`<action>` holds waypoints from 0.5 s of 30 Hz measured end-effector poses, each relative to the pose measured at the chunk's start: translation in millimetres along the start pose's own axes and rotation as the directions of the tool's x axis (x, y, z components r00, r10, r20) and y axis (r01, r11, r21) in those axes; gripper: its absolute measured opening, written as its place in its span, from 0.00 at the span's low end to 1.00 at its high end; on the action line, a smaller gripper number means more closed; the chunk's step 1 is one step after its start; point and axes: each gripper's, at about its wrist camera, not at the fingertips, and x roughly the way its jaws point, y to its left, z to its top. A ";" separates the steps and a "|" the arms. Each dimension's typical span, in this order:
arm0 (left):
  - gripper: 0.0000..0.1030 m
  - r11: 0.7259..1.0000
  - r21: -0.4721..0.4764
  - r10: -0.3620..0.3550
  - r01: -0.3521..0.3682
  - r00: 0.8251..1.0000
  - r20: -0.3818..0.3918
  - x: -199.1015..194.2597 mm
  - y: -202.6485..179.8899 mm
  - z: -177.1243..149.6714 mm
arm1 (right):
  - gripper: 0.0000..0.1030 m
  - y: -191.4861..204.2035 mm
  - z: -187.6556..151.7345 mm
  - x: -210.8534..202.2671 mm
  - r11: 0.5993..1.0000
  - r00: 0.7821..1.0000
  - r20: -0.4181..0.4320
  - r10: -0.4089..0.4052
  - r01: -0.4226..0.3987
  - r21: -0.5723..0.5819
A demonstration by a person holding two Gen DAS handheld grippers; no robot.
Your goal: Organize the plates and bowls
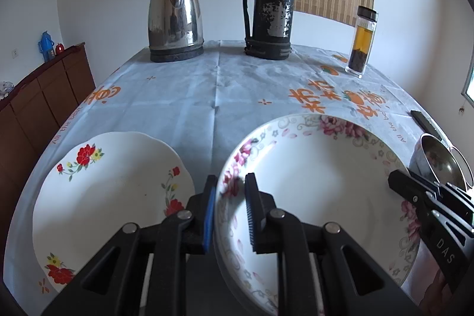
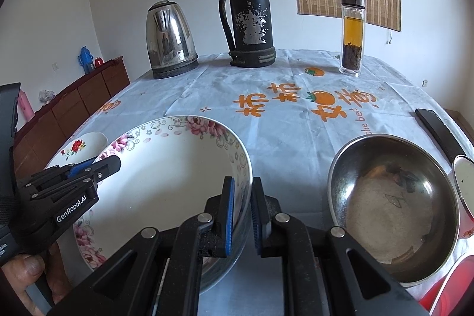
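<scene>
Looking through the left wrist camera first, I see my left gripper (image 1: 230, 191) pinched tight on the near left rim of the big white bowl with pink flowers (image 1: 311, 182). One pad is outside the rim and one is inside. The bowl sits on the worktop with the pale blue cloth and orange writing (image 1: 213, 85). Just beside it on the left lies the white wavy-edged plate with red flowers (image 1: 112, 185). If I lift with only this side, I think the bowl could tip and knock the plate. The right gripper (image 1: 398, 182) shows at the bowl's right edge. The shiny steel kettle (image 1: 175, 19) and the tall black flask (image 1: 270, 5) stand far back, well out of the way.

Looking through the right wrist camera, I see the right gripper (image 2: 243, 197) closed on the bowl's (image 2: 166, 168) right rim, wall between the pads. The left gripper (image 2: 111, 165) holds the other side. The rim is smooth and thin, so I worry it could slip if one hand rises faster than the other. The round shiny metal bowl (image 2: 394, 212) sits near on the right, and a swing that way could bang it. The glass bottle of brown tea (image 2: 352, 34) stands well apart.
</scene>
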 end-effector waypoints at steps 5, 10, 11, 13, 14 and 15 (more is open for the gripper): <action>0.15 1.000 0.000 0.003 -0.003 1.000 -0.018 2.6 1.0 -0.8 | 0.13 1.9 -0.2 1.3 1.000 1.000 -0.007 -0.005 0.004 -0.010; 0.16 1.000 0.005 0.006 -0.006 0.999 -0.034 4.9 1.1 -2.5 | 0.13 2.4 0.4 3.2 1.000 1.000 -0.015 -0.006 0.006 -0.014; 0.16 1.000 0.006 0.007 -0.007 0.999 -0.037 5.3 1.1 -2.8 | 0.13 2.4 0.4 3.1 1.000 1.000 -0.015 -0.006 0.006 -0.014; 0.16 1.000 0.010 0.009 -0.008 0.999 -0.041 5.9 0.7 -3.1 | 0.13 2.6 0.3 3.3 1.000 1.000 -0.015 -0.006 0.006 -0.015; 0.16 1.000 0.013 0.011 -0.011 0.999 -0.042 5.8 0.2 -3.4 | 0.13 2.4 0.4 3.5 1.000 1.000 -0.015 -0.008 0.007 -0.015; 0.16 1.000 0.015 0.013 -0.012 0.999 -0.042 5.8 -0.1 -3.5 | 0.13 2.6 0.3 3.0 1.000 1.000 -0.015 -0.006 0.006 -0.014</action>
